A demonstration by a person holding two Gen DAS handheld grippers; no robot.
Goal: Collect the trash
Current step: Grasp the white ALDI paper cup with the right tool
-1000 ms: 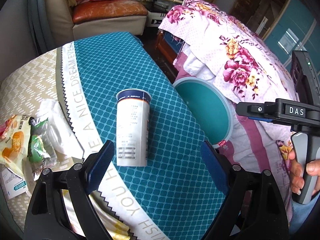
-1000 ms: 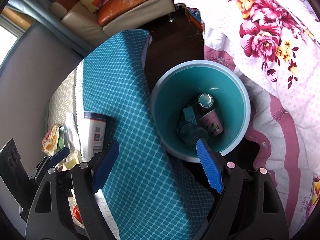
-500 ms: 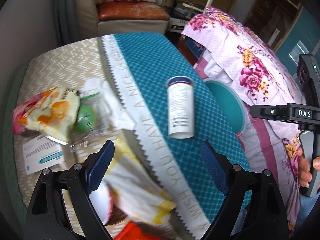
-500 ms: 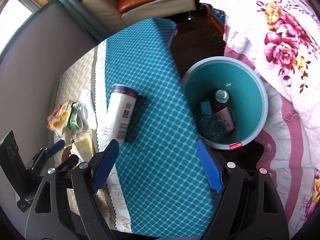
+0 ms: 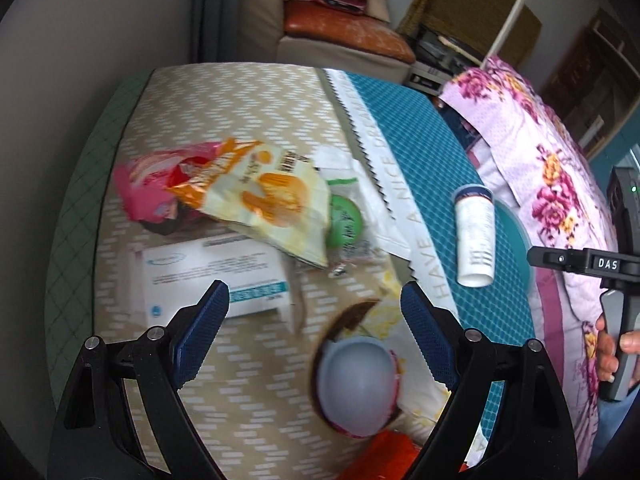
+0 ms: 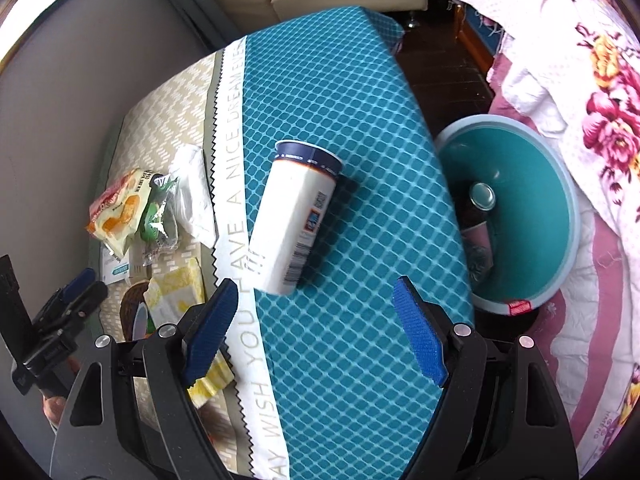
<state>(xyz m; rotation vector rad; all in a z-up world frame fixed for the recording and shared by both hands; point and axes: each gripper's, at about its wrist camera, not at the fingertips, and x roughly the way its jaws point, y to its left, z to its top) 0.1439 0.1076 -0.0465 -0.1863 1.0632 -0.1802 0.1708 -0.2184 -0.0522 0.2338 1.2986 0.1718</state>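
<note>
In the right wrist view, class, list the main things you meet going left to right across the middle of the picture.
Yellow snack bag → green packet → white plastic wrapper → white cup lying on its side → teal bin → floral bedspread.

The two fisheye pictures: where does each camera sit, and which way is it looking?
Left wrist: sits on the left gripper, looking down at snack wrappers, a white box and a lidded cup; the person's right hand shows.
Right wrist: sits on the right gripper, looking across the teal tablecloth toward the bin; the left gripper shows at the left edge.
Shared: the lying white cup, wrappers, bin.
</note>
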